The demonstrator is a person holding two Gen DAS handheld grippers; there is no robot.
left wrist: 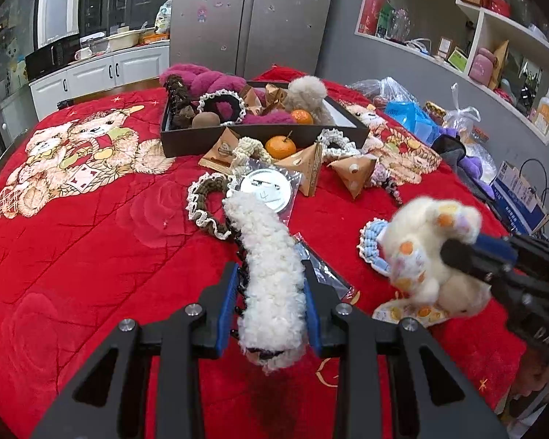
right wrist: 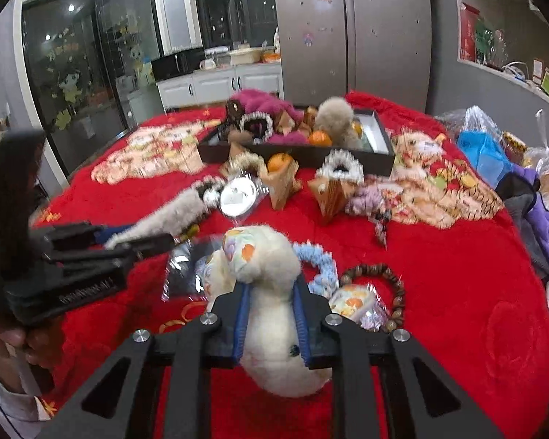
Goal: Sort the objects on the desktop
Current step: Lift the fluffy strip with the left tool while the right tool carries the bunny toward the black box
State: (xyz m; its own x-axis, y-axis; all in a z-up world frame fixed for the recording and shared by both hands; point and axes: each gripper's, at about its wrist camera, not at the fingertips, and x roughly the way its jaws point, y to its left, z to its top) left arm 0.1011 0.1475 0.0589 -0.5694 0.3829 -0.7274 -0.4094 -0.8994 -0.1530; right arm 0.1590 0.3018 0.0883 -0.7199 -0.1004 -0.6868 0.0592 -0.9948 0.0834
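Gripping a fluffy white hair claw (left wrist: pixel 271 285) between the left gripper (left wrist: pixel 271 303) pads, raised above the red blanket (left wrist: pixel 91 256). Squeezing a cream plush toy (right wrist: pixel 271 314) in the right gripper (right wrist: pixel 271 322), near the blue scrunchie (right wrist: pixel 320 267), well short of the black tray (right wrist: pixel 303 155).

Fluffy white clip (left wrist: pixel 271 285), plush cream toy (right wrist: pixel 274 314), velvety red blanket (left wrist: pixel 91 241), matt black box (left wrist: pixel 260 141).
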